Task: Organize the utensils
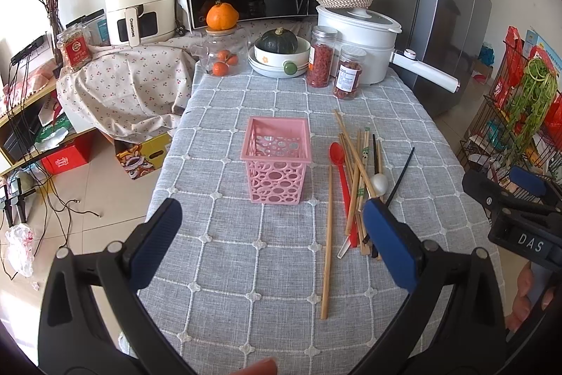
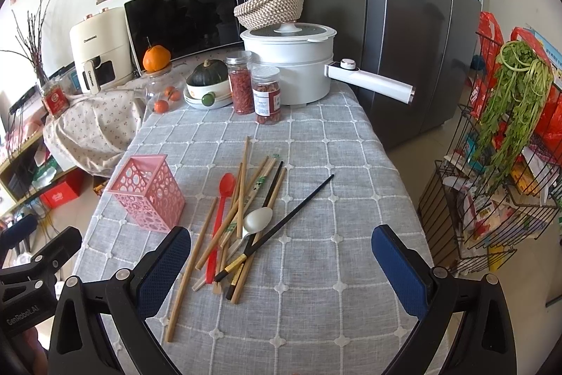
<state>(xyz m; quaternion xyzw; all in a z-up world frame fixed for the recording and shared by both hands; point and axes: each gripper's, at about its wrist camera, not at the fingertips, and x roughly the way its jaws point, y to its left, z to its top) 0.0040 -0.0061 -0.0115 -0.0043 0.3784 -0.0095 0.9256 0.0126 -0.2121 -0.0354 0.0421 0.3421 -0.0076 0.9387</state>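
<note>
A: What lies beside the pink basket (image 1: 276, 160)?

B: To its right on the grey checked tabletop (image 2: 316, 143), a loose heap of utensils: bamboo chopsticks (image 2: 242, 195), a red spoon (image 2: 221, 209), a white spoon (image 2: 258, 219) and black chopsticks (image 2: 298, 206) crossing one another. One bamboo stick lies apart, on the basket side of the heap. The basket stands upright and appears empty.

A: And the grippers?

B: The left hand-held gripper (image 1: 270, 234) hovers before the basket, the right hand-held gripper (image 2: 281, 255) before the heap; both are spread wide and carry nothing.

A: How would these pieces handle?

B: Probably light and stiff. The thin sticks may roll or slip, so pinching mid-shaft seems safest; the spoons are likely best taken by the handle. The lattice basket looks light enough to tip.
</note>
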